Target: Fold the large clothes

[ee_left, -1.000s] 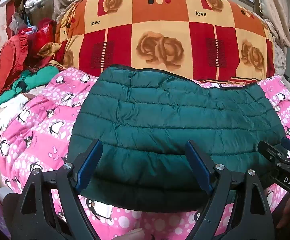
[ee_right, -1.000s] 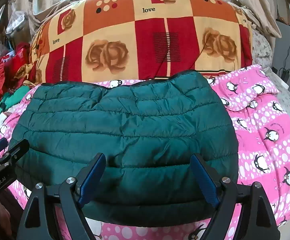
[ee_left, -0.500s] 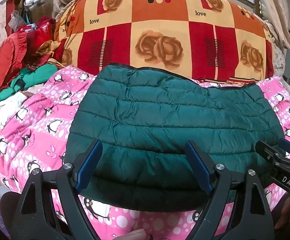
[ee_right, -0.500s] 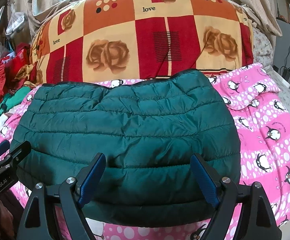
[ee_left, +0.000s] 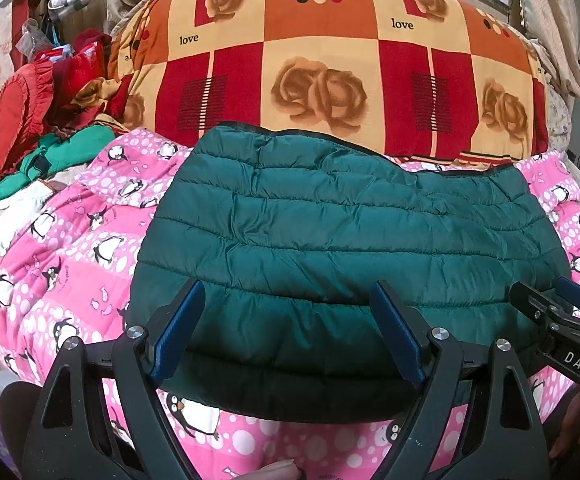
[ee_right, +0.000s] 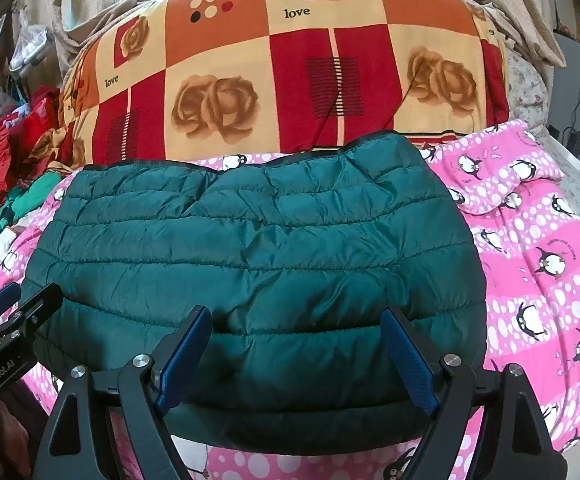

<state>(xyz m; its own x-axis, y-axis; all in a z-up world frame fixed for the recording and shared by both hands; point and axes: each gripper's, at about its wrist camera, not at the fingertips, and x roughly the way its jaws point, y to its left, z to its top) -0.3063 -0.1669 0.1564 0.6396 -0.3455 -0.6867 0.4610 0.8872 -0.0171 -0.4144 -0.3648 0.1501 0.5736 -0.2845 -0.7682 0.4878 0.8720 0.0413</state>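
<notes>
A dark green quilted puffer jacket [ee_left: 330, 240] lies folded into a wide flat block on a pink penguin-print blanket [ee_left: 70, 248]. My left gripper [ee_left: 286, 300] hovers open over the jacket's near left part, nothing between its blue pads. My right gripper [ee_right: 296, 324] stands open above the jacket [ee_right: 250, 260] near its front edge, also empty. Each gripper shows at the edge of the other's view: the right one [ee_left: 562, 300] at the far right, the left one [ee_right: 14, 304] at the far left.
A big red, orange and cream rose-print quilt [ee_left: 330, 64] is rolled up behind the jacket. Red and green clothes [ee_left: 50, 112] are piled at the back left. Cables and a plug [ee_right: 574, 136] lie at the far right. A fingertip [ee_left: 274, 472] shows at the bottom.
</notes>
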